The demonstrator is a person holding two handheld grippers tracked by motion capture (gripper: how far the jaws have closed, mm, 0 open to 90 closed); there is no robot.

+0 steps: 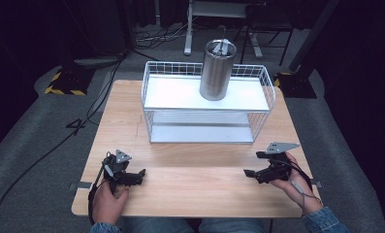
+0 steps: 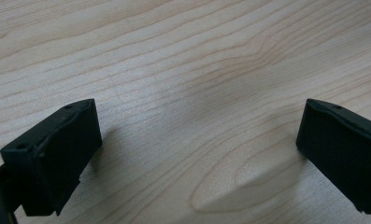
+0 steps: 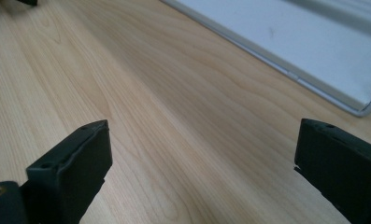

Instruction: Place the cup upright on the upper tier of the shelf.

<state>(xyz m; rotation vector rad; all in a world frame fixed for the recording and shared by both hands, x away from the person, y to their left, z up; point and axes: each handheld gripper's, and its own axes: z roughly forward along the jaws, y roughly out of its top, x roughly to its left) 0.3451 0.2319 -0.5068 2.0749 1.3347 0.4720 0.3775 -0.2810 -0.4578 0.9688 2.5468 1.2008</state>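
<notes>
1. Left gripper: held in the person's left hand low over the near left part of the wooden table. Its jaws stand wide apart, with bare wood grain between them in the left gripper view; they hold nothing.
2. Wire rack: white, two-tiered, standing at the far middle of the table, well apart from both grippers. The edge of its lower shelf appears ahead of the right gripper.
3. Steel can: a tall brushed-metal cylinder with a lid, upright on the rack's top shelf, right of centre.
4. Right gripper: held in the person's right hand over the near right part of the table, pointing inward. Its jaws are spread wide over bare wood and hold nothing.
</notes>
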